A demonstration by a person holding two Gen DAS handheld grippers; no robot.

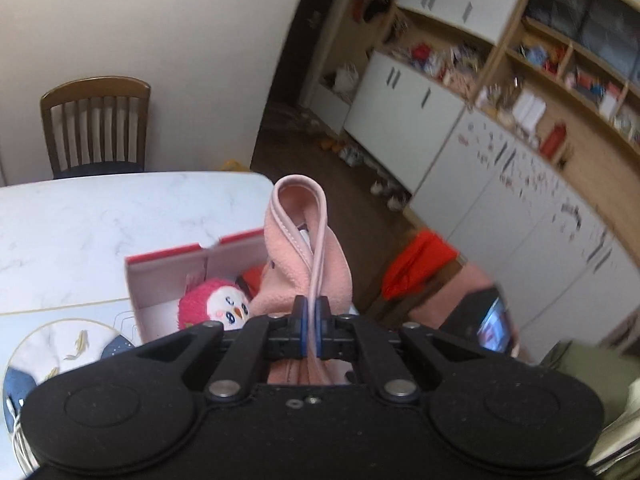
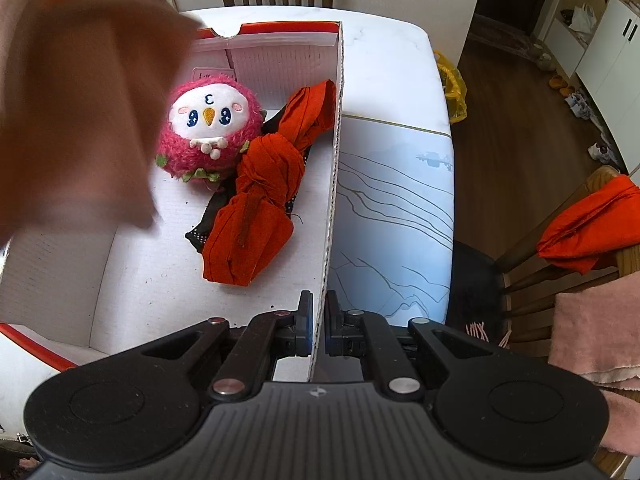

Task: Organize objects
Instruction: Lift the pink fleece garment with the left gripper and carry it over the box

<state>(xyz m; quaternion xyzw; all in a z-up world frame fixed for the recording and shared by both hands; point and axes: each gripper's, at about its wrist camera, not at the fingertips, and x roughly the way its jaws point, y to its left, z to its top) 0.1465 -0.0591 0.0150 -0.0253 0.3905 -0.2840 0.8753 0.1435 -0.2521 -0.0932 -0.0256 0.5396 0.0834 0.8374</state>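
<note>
You carry the pink fleece garment (image 1: 304,264), pinched in your left tongs (image 1: 311,320), above the box (image 2: 332,184) at the tabletop (image 2: 392,80) corner, while your right tongs (image 2: 318,324) pinch its wall; next, lower and release it beside the plush toy (image 2: 208,132).

Soft indoor daylight; fisheye-bent edges; motion-blurred shelves (image 1: 532,80) and near pink cloth (image 2: 80,100).

1. One cardboard box (image 2: 332,184) stands on the worktop (image 2: 392,80).
2. One pink plush owl (image 2: 210,130) lies in the box.
3. One knotted orange cloth (image 2: 264,184) lies in the box; a second orange cloth (image 2: 588,236) drapes a chair.
4. One pink fleece item (image 1: 304,256) with one strap.
5. Two wooden chairs show: one (image 1: 96,124) beyond the worktop, one (image 2: 560,264) beside it.
6. One yellow bag (image 2: 454,88).
</note>
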